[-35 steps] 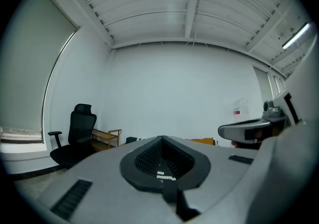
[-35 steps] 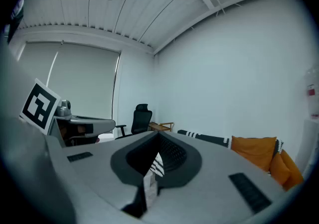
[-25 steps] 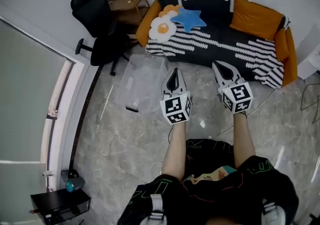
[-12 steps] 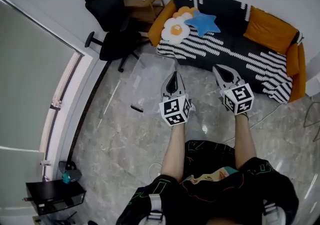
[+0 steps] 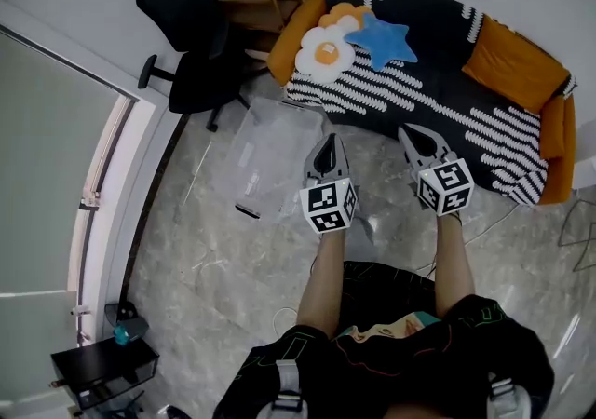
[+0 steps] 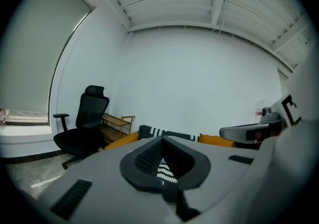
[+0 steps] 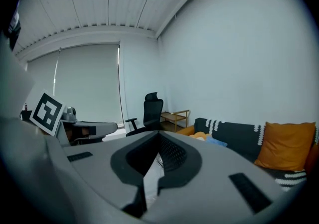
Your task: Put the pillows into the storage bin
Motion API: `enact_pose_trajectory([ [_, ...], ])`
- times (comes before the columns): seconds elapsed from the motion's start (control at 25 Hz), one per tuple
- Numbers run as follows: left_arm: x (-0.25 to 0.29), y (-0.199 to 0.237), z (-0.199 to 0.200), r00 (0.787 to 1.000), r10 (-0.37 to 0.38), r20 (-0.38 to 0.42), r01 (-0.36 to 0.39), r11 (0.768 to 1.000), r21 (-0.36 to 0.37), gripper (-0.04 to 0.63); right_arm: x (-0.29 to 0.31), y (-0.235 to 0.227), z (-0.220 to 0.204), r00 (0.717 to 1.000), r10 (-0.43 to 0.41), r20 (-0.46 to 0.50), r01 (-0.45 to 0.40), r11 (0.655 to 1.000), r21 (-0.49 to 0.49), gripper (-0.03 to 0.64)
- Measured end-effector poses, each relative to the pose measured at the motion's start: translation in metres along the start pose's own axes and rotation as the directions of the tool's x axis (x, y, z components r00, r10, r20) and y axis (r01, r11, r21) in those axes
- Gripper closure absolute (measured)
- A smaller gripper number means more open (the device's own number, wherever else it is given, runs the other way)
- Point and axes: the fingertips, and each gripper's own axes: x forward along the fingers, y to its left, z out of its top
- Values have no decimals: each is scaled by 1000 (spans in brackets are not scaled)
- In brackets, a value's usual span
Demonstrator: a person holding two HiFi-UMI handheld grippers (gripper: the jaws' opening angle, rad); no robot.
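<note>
White egg-flower pillow point(image 5: 324, 51) & blue star pillow point(image 5: 382, 41) on striped sofa point(image 5: 438, 102); L tongs point(image 5: 326, 141), R tongs point(image 5: 411, 132) tight together, empty

Bare floor point(image 5: 209, 263); storage bin point(image 5: 261, 158) beside sofa point(image 5: 438, 82)

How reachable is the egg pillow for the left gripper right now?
Probably not yet: the left gripper hangs over the floor short of the sofa, fingers shut, while the egg pillow lies against the backrest. Nothing stands between them, so stepping closer and opening should do.
</note>
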Motion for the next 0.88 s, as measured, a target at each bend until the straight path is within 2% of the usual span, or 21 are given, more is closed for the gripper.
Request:
enact_pose_trajectory([
  [0.24,71,78,2,997,50,-51,-53,997,-58,598,118,-3,7,997,58,-58,-58,998,15,615],
  [0.44,121,146,12,995,89,-52,-95,988,-124,598,206,2,22,991,87,-100,-88,996,-5,615],
  [0.72,158,193,-1,990,105,-93,-122,971,-207,598,267,-8,18,981,71,-178,-77,997,-28,615],
  [0.88,178,210,3,990,105,-90,-123,966,-226,598,290,-16,24,981,65,-182,-72,997,-35,615],
])
